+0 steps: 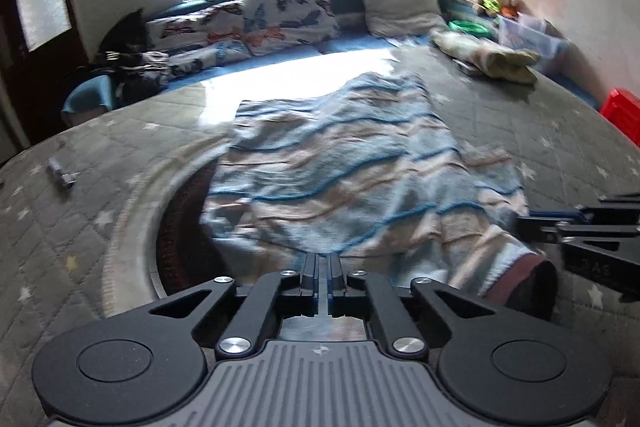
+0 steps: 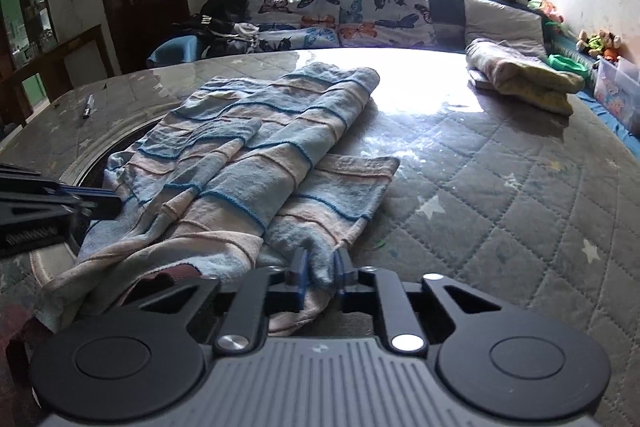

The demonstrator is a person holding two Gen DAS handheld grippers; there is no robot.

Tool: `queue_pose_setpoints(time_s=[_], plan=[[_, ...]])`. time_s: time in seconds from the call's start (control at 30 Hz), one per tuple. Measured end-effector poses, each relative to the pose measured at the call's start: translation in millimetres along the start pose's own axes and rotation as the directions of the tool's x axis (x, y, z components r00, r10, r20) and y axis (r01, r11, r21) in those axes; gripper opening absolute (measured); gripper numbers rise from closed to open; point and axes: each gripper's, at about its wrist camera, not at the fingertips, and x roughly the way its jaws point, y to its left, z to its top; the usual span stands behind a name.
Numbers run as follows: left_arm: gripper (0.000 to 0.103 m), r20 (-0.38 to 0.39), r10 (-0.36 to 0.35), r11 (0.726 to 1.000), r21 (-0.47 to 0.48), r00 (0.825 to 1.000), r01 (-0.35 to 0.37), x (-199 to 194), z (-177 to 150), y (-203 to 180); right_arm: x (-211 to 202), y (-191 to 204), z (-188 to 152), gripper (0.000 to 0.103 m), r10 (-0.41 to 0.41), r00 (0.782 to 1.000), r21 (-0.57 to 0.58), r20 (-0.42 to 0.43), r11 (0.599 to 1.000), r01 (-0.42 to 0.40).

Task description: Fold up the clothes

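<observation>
Lettering nowhere legible; left hand-held gripper [image 1: 322,261] and right hand-held gripper [image 2: 320,263] both pinched onto striped garment [image 2: 256,155].

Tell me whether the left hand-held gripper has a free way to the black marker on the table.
Probably not as things stand: the left hand-held gripper looks shut on the striped garment. The path to the marker looks unobstructed, but it must release first.

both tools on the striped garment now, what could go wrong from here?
1. The right tool pinches only a thin bunched edge of the striped garment; a pull could slip it free.
2. The left tool is shut at the near edge, its hold hidden; uneven pulls may skew the fold.
3. The garment lies rumpled, with a layer over another, so creases could get folded in.
</observation>
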Motion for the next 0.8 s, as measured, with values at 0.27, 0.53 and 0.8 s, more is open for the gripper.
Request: queue_pose_setpoints(time_s=[0.27,0.53,0.8], plan=[[0.0,0.031,0.136,0.98,-0.148,0.99,-0.131,-25,-8,59,-20,-9,1,0.0,-0.026,0.997,0.013,0.067,1.0,0.026],[0.002,0.035,0.034,0.988,-0.155,0.999,-0.028,-31,0,52,-15,-29,4,0.005,-0.024,0.999,0.077,0.039,0.997,0.021],[0.016,0.015,-0.088,0.995,-0.039,0.996,0.089,-11,19,-8,-3,-31,4,0.028,0.008,1.0,0.097,0.014,0.995,-0.009]])
